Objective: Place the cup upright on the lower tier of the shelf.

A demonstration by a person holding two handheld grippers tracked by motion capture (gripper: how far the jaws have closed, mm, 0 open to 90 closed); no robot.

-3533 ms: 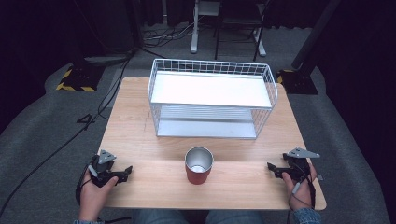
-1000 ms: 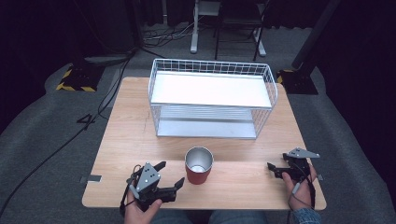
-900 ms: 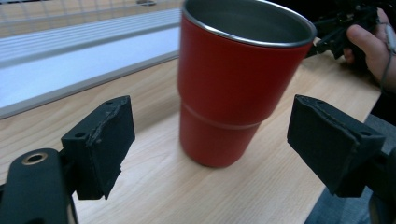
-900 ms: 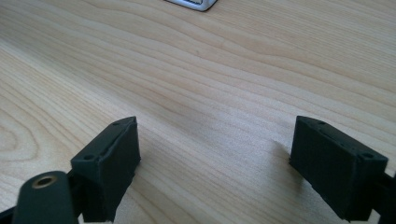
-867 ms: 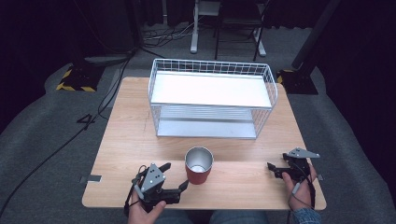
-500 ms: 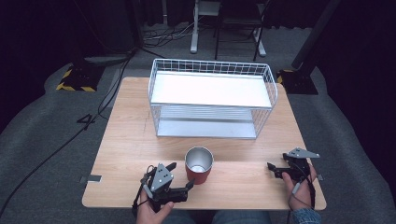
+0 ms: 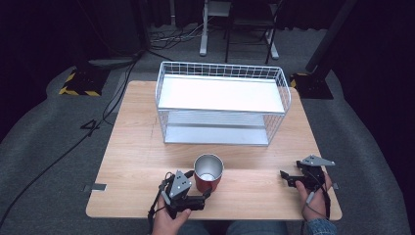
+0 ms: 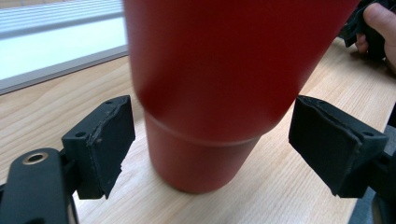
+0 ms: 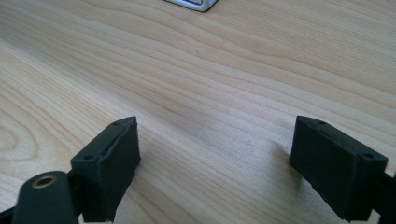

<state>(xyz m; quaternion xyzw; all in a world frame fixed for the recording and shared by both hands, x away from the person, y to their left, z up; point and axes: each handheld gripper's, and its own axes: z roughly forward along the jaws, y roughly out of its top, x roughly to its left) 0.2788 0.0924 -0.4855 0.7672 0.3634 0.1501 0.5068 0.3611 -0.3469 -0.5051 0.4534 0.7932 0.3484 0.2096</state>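
- The left gripper (image 7: 205,196) is low at the near edge of the table (image 7: 132,147), a little left of the middle. A hand holds it from below.
- Its jaws are wide apart. In the left gripper view, the left gripper (image 8: 210,140) has one black jaw on each side of the red cup (image 8: 219,84). Neither jaw touches the cup there. There is a gap on both sides.
- The red cup (image 7: 209,174) stands upright on the table, near the middle of the near side. It is just to the right of the left gripper. Its top is open and the inside looks shiny and grey. It may be empty, but the bottom is hard to see.
- Far behind the cup is a white wire basket rack (image 7: 222,105) with two flat shelves. It stands on the far half of the table, well apart from the cup.
- The right gripper (image 7: 286,177) rests near the right near corner of the table, held by the other hand. It is well apart from the cup.
- In the right gripper view, the right gripper (image 9: 215,144) has its jaws spread wide, with bare wood between them.
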